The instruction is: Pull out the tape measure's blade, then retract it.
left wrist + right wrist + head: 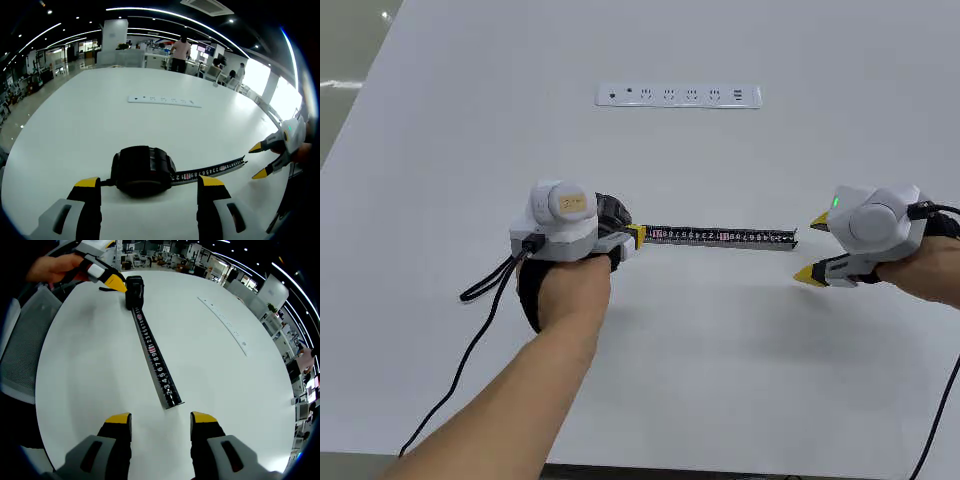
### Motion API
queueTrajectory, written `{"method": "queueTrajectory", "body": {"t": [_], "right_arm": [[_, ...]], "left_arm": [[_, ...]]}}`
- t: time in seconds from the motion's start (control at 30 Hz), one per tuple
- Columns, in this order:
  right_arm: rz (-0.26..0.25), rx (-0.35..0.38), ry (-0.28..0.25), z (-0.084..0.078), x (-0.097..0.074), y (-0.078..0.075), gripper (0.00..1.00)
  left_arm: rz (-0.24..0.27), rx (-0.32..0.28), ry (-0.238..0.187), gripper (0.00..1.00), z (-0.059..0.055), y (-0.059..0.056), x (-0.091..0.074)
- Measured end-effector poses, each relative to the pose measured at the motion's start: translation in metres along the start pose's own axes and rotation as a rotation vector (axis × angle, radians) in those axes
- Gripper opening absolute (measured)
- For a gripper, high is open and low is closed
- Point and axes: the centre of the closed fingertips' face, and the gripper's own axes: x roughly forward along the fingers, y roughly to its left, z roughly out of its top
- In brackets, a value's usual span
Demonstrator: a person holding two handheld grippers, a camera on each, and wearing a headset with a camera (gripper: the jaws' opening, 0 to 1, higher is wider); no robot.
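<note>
1. The left gripper (150,182) has its jaws wide, straddling the black tape measure case (142,170) on the worktop (720,380), with a gap on either side. Unclamped like this, the case could skid or twist once the blade moves.
2. The blade (152,355) lies flat, drawn out rightward from the case. If it runs back unchecked, it may whip or kink.
3. The right gripper (161,417) has its jaws wide and empty, with the blade's end (173,402) just ahead, untouched. Closing off-line would probably miss the thin tip or shove it sideways
</note>
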Motion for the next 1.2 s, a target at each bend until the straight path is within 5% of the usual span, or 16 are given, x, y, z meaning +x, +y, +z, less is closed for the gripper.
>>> {"method": "queueTrajectory", "body": {"t": [0.2,0.43,0.5,1.2], "right_arm": [[0.041,-0.098,0.031,0.0,0.005,-0.008,0.44],[0.042,-0.104,0.032,0.0,0.006,-0.009,0.38],[0.079,-0.161,0.045,0.003,0.01,-0.015,0.38],[0.17,-0.306,0.082,0.007,0.025,-0.014,0.28]], "left_arm": [[0.01,-0.015,-0.008,0.75,0.004,0.0,0.004],[0.01,-0.016,-0.009,0.75,0.004,0.0,0.004],[0.014,-0.026,-0.006,0.75,0.006,0.0,0.011],[0.037,-0.059,-0.005,0.74,0.012,0.007,0.022]]}}
